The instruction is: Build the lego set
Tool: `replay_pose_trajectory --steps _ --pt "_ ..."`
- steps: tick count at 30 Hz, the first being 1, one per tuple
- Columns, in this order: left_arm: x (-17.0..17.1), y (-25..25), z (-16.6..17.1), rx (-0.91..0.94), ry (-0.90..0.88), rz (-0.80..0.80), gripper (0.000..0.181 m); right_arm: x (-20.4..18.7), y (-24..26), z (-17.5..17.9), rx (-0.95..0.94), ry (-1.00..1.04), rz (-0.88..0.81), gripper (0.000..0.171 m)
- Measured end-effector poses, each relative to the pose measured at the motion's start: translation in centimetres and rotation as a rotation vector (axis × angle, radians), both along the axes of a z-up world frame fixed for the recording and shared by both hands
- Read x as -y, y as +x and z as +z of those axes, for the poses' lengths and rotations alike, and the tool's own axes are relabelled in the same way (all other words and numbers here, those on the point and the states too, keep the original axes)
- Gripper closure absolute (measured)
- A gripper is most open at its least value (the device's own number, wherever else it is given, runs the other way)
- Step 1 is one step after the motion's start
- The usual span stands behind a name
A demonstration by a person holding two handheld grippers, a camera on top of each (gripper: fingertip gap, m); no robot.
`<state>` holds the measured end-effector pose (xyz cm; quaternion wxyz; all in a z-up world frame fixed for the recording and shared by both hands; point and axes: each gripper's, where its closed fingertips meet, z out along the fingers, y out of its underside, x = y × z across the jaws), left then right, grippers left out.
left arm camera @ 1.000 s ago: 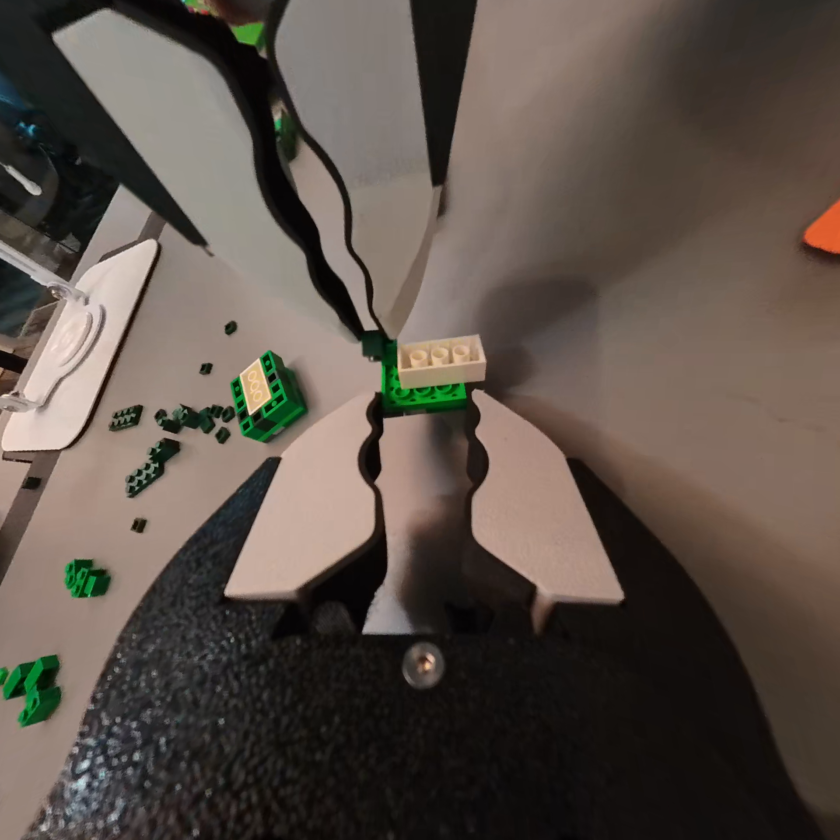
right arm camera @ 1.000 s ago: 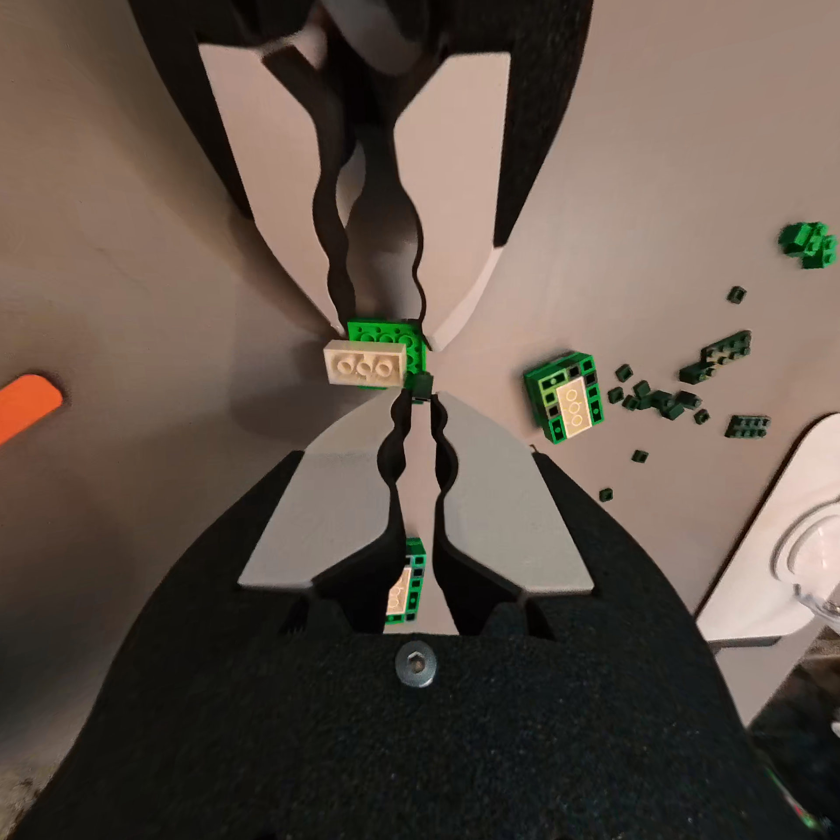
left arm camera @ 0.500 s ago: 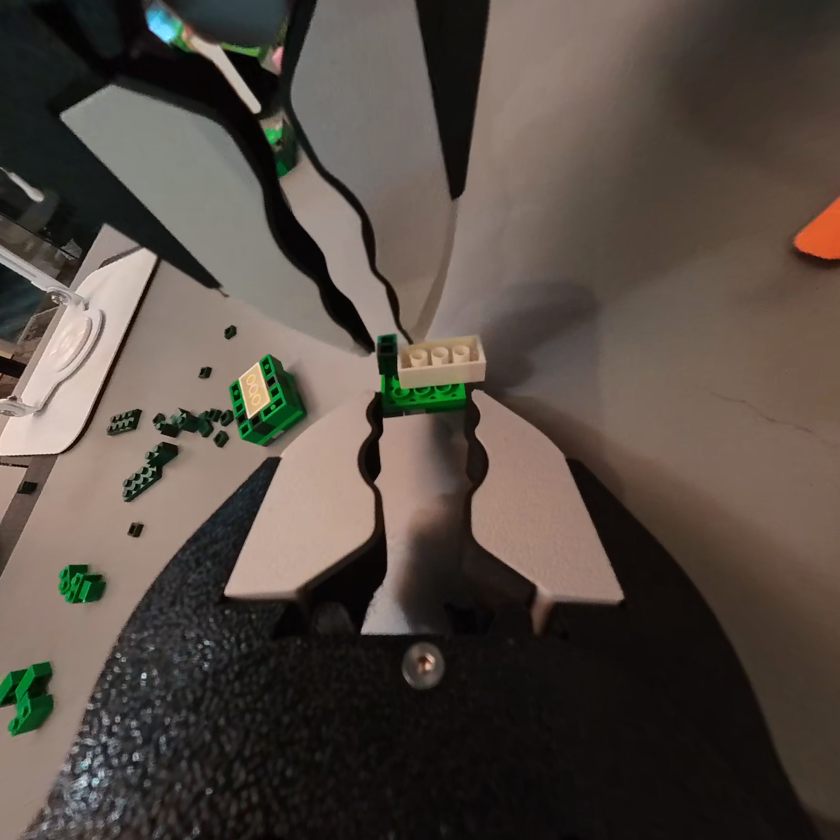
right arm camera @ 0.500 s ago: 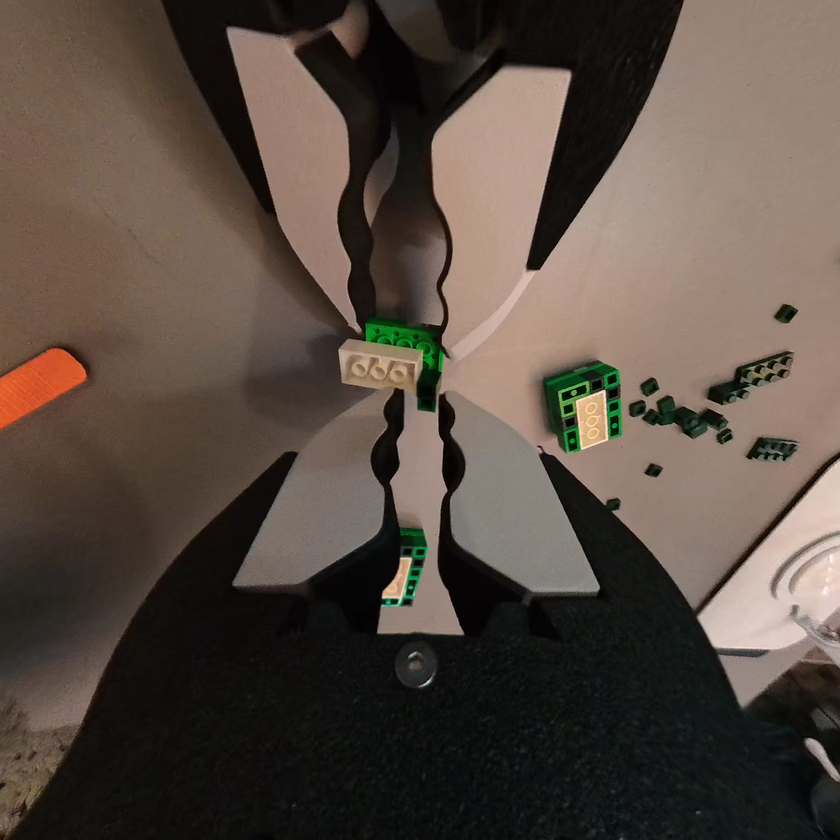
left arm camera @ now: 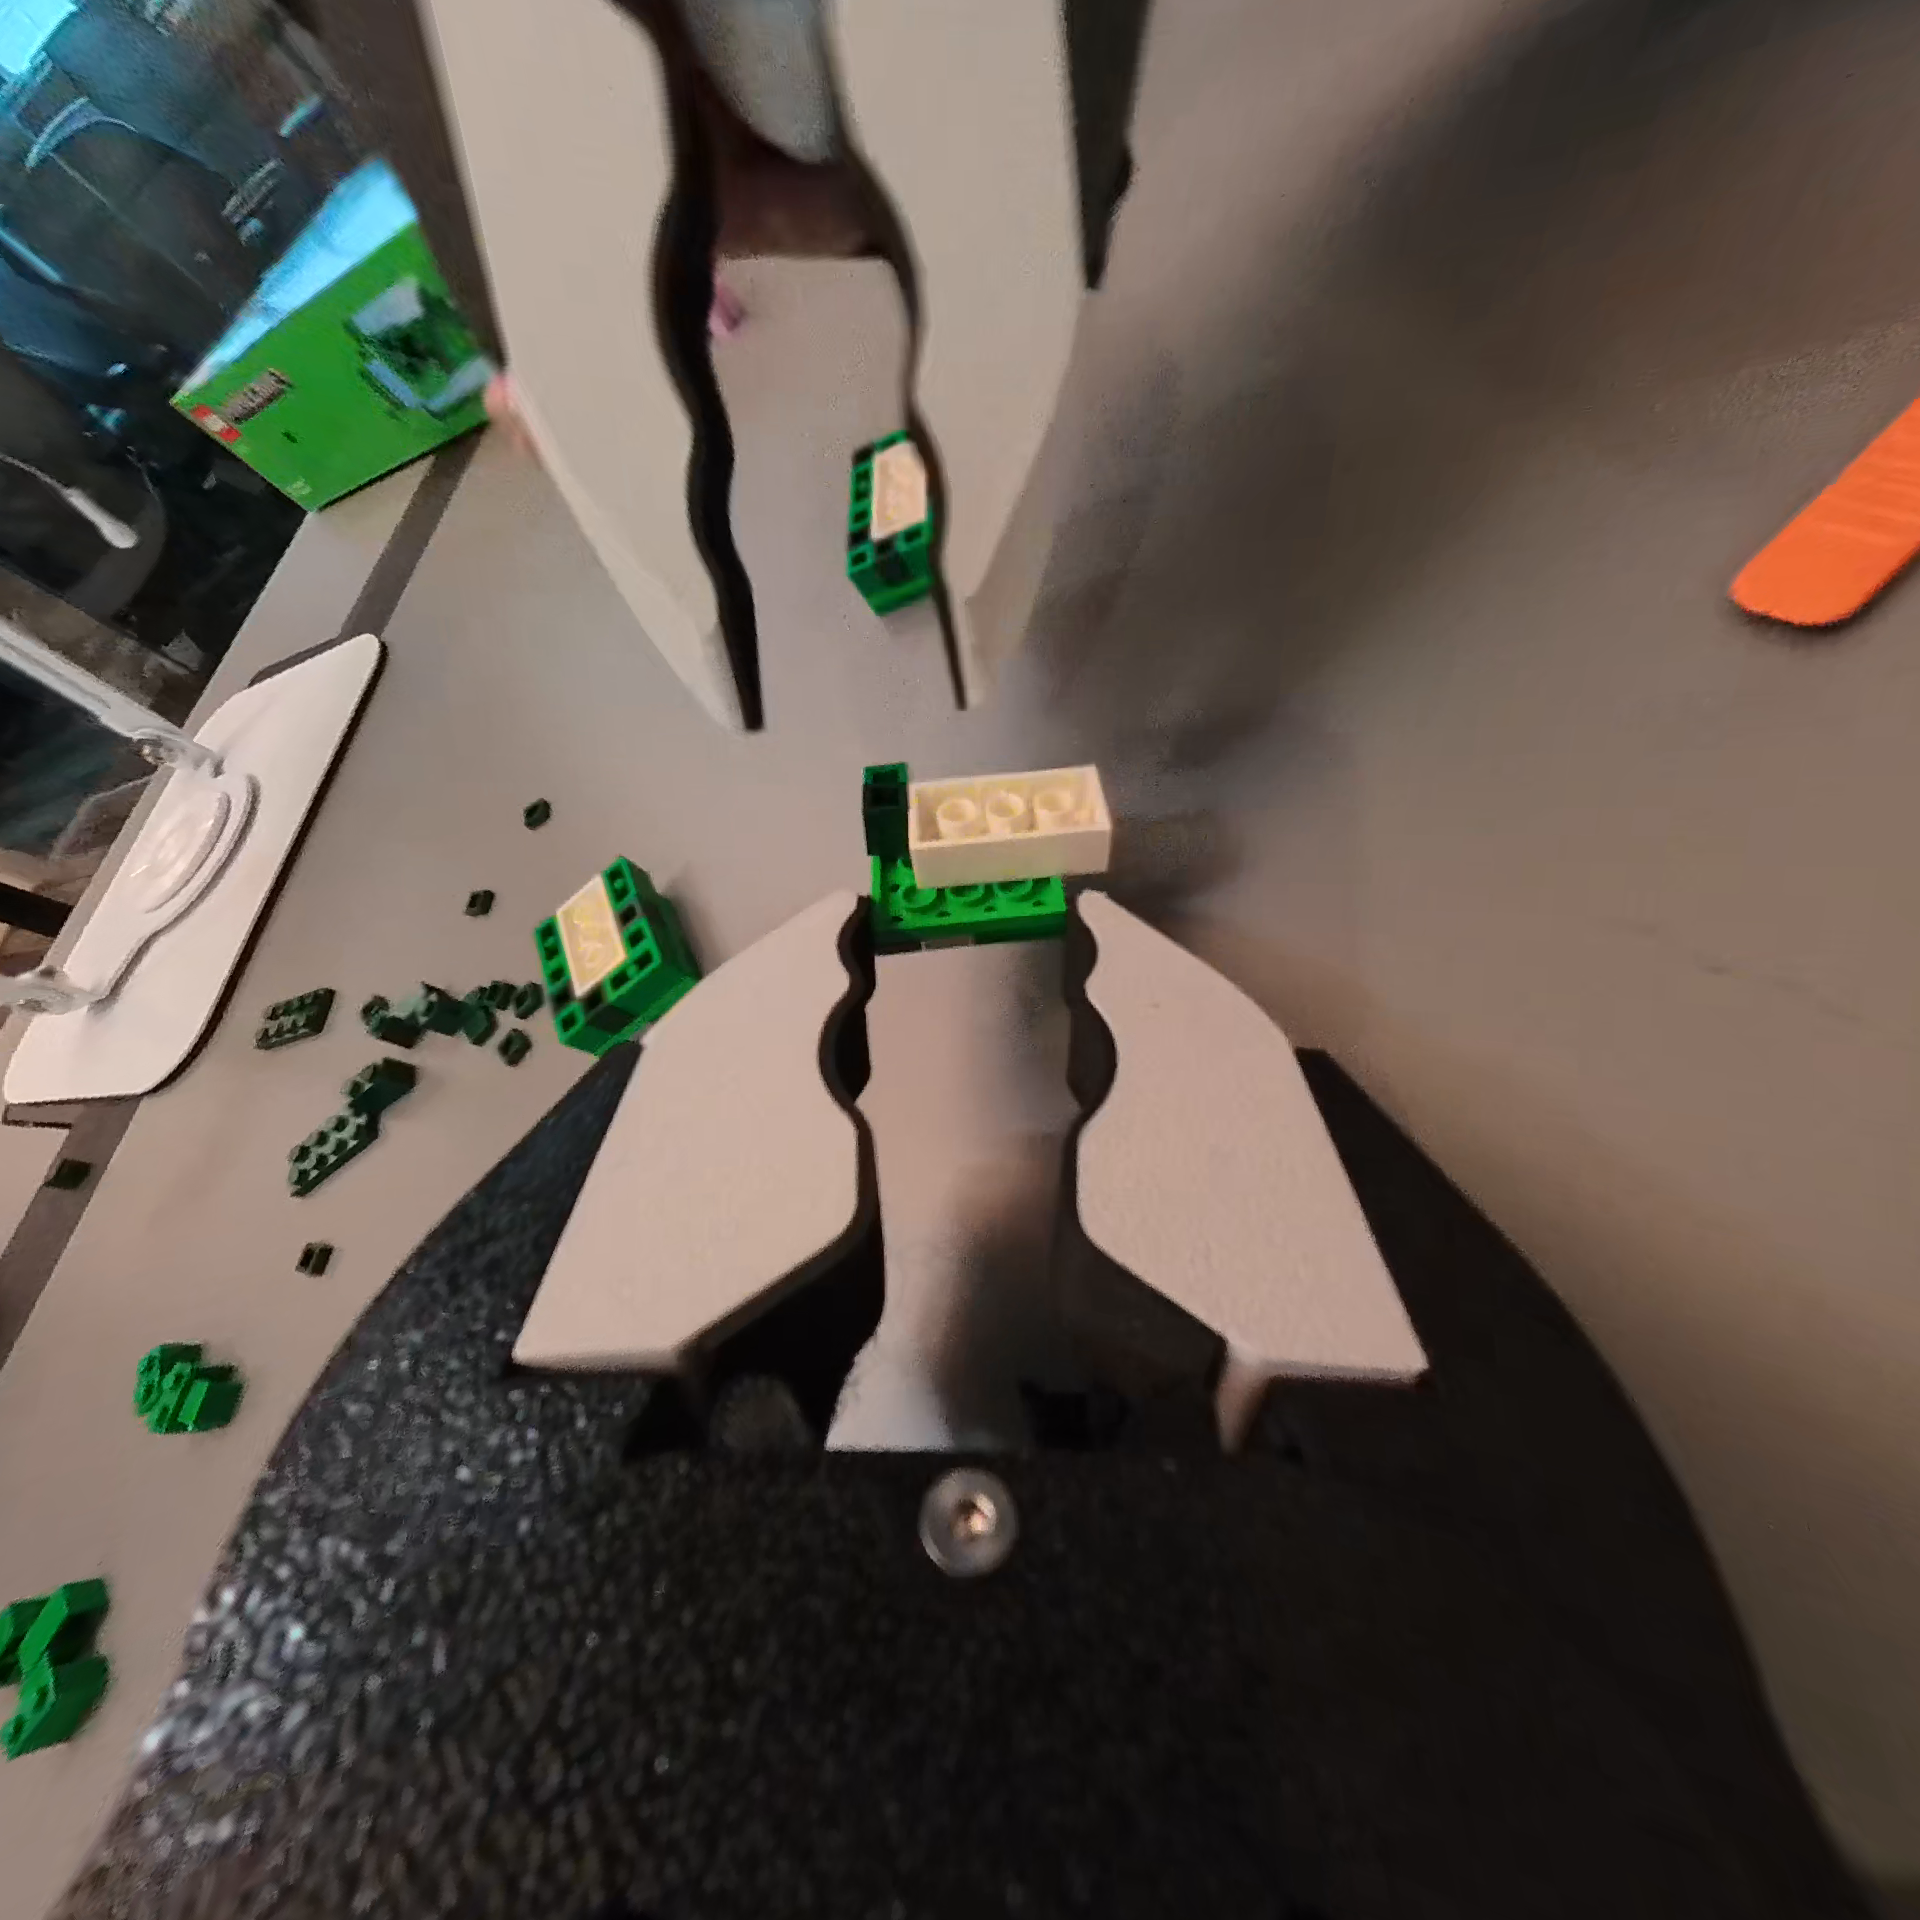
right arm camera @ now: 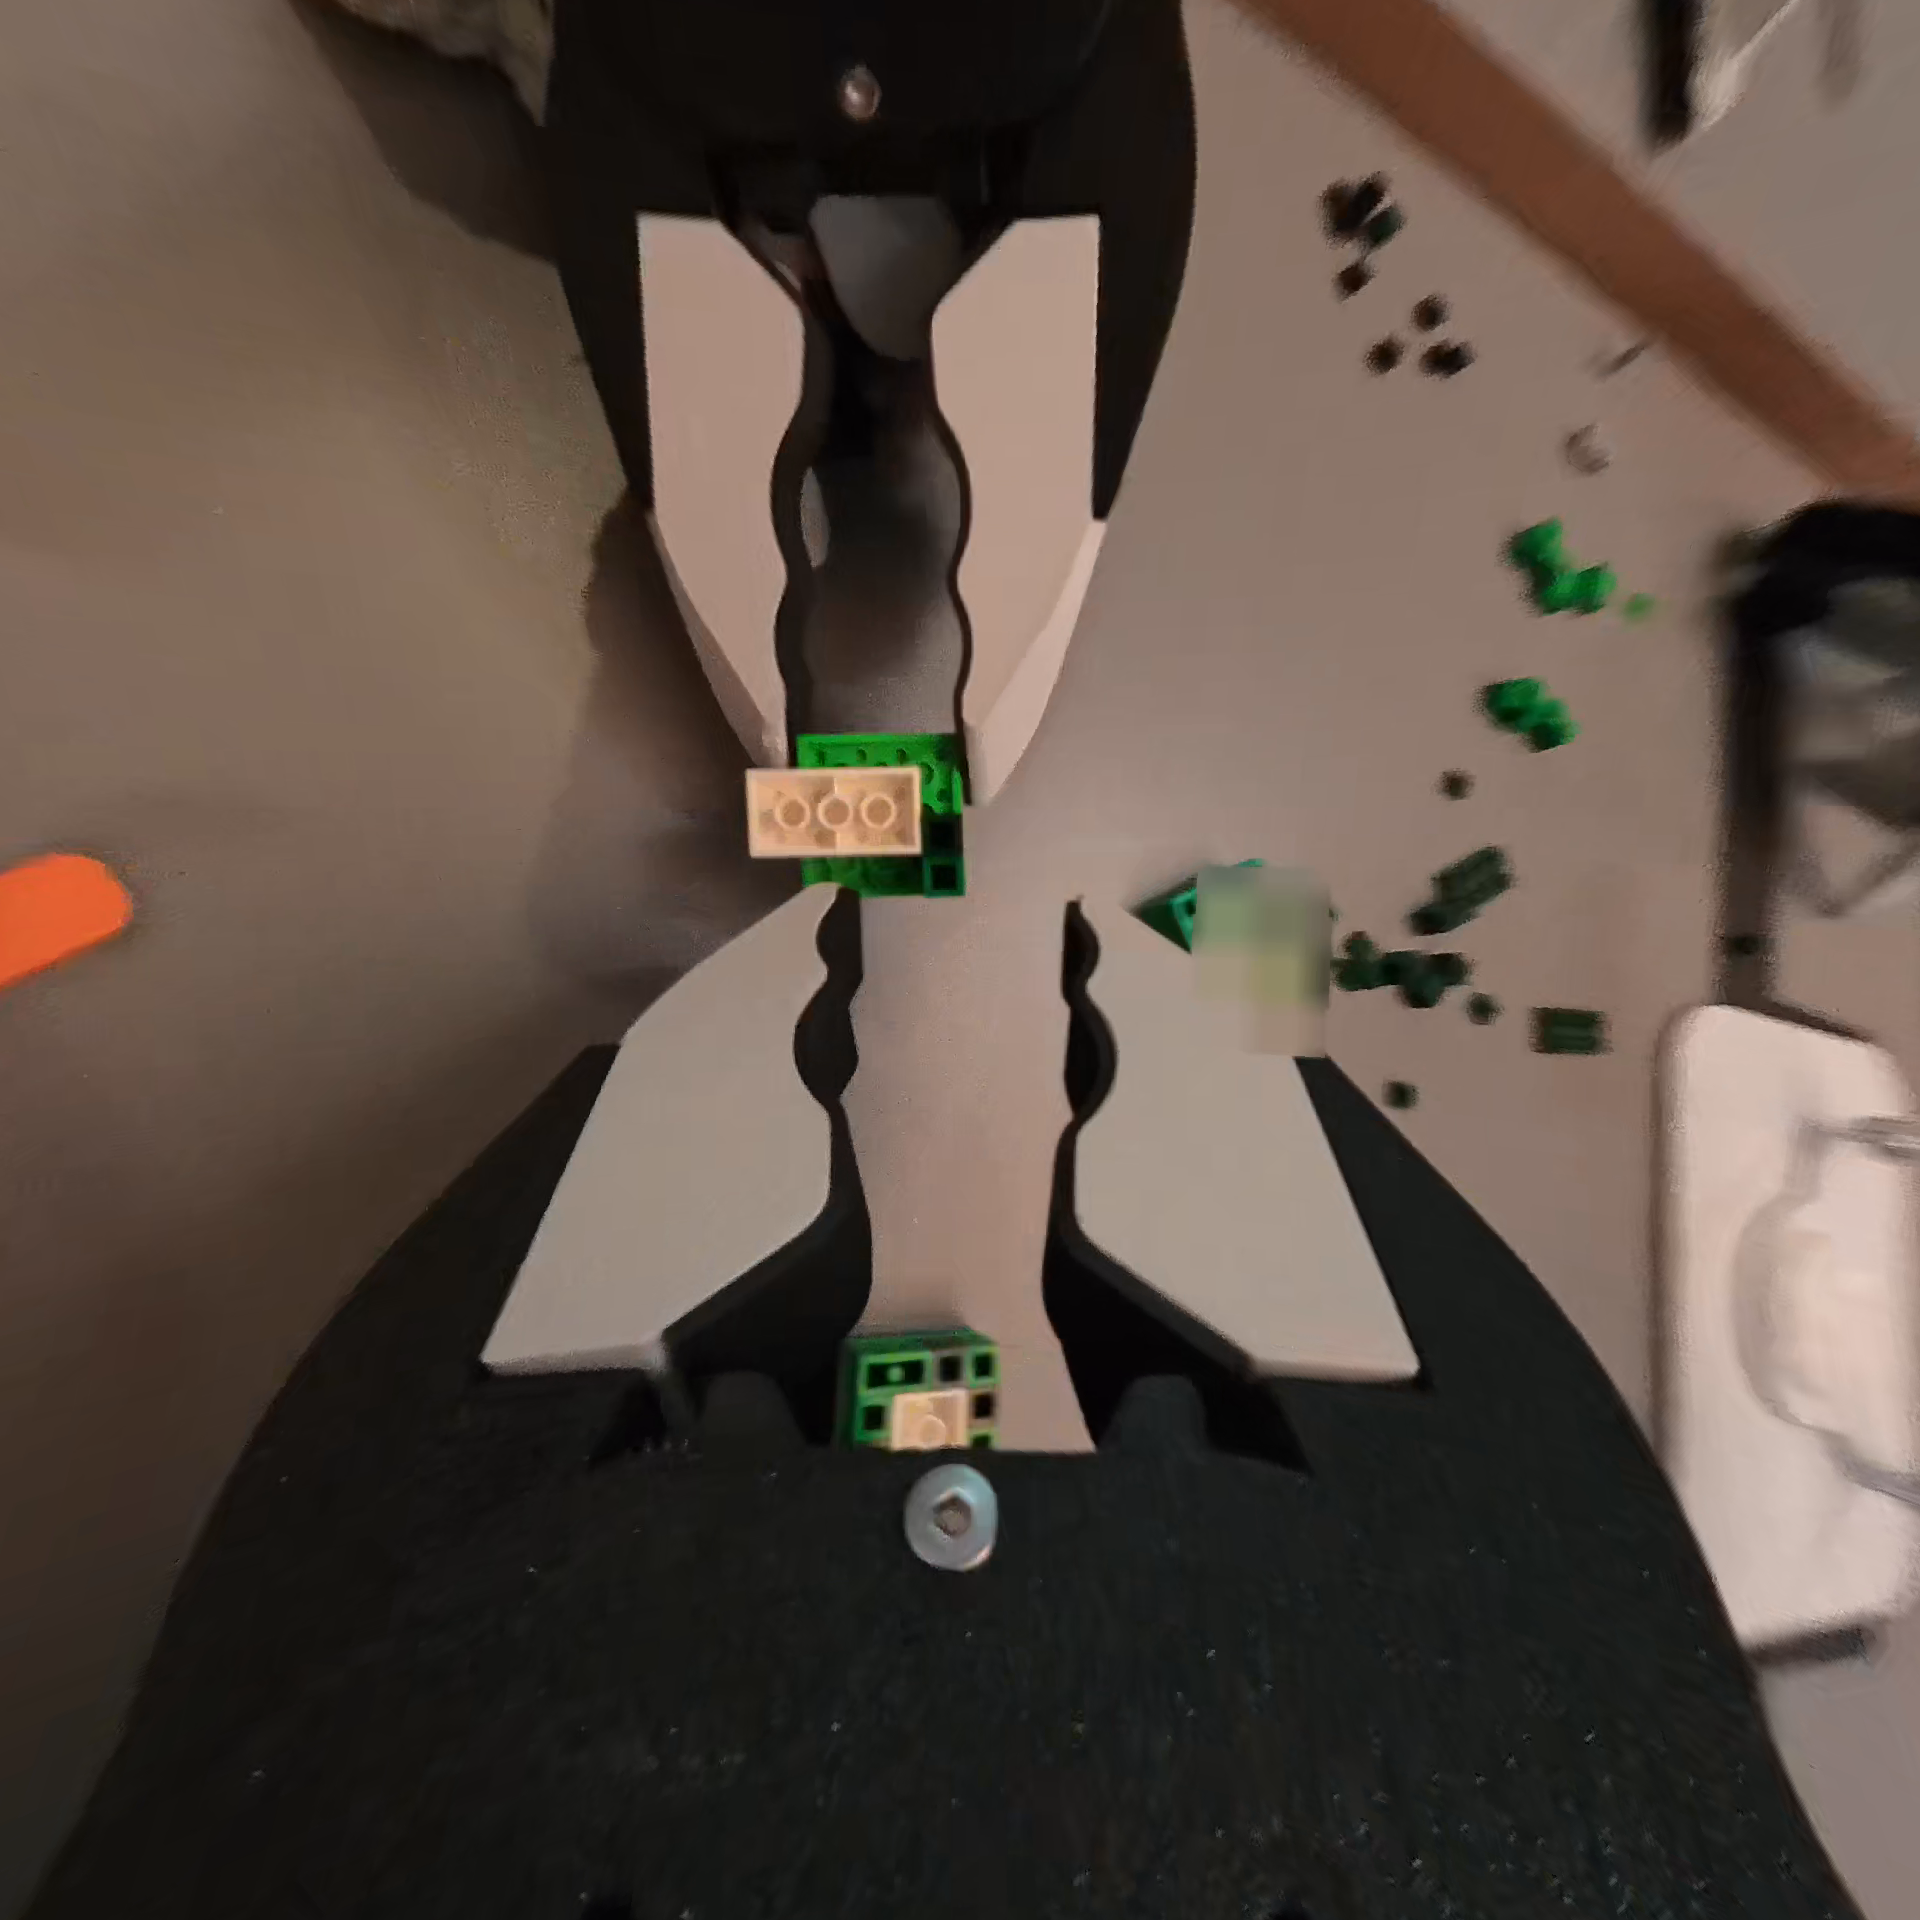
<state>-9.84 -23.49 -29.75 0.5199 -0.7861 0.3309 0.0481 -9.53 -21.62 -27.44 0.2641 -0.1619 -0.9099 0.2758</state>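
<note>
My left gripper [left arm camera: 966, 920] is shut on a small lego assembly and holds it above the table. The assembly is a bright green base [left arm camera: 971, 920] with a white brick [left arm camera: 1008, 831] on top and a small dark green piece [left arm camera: 883, 821] standing at the white brick's left end. Both pads press on the green base's sides. My right gripper [right arm camera: 961, 914] is open and empty, a short way from the assembly [right arm camera: 883, 816]. In the left wrist view the right gripper [left arm camera: 852, 707] shows beyond the assembly with its fingers apart.
A green cube with a white middle [left arm camera: 608, 961] lies on the grey table [left arm camera: 1455, 935], and another [left arm camera: 888, 530] lies farther off. There are loose dark green pieces [left arm camera: 416, 1018], bright green pieces [left arm camera: 182, 1387], a white board [left arm camera: 177, 883], a green box [left arm camera: 332, 395] and an orange tool [left arm camera: 1839, 540].
My right gripper opened, let go of the small dark green piece, which stays on the assembly, and drew back. My left gripper kept its hold and stayed put.
</note>
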Motion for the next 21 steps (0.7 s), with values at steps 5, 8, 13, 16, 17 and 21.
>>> replay_pose_trajectory --steps 5,8,13,16,17,21 --pt "-0.3 -1.4 3.4 0.038 0.192 0.083 0.147 -0.1 0.4 0.3 -0.087 -0.153 -0.144 0.139" --pt "-0.2 -1.2 4.5 -0.002 0.274 0.085 0.147 1.2 0.3 1.9 0.144 -0.716 -0.265 0.135" --pt "0.0 -0.1 4.6 -0.04 0.303 0.039 0.147 1.9 -0.1 3.3 0.45 -1.138 -0.333 0.113" --pt "0.1 0.7 4.6 -0.038 0.309 0.007 0.147 2.7 0.2 3.8 0.549 -1.206 -0.294 0.12" --pt "0.1 0.8 4.5 -0.039 0.306 0.003 0.147 2.9 0.3 3.8 0.567 -1.204 -0.282 0.125" --pt "0.1 1.0 4.4 -0.04 0.301 -0.005 0.147 3.1 0.4 3.7 0.618 -1.231 -0.27 0.136"
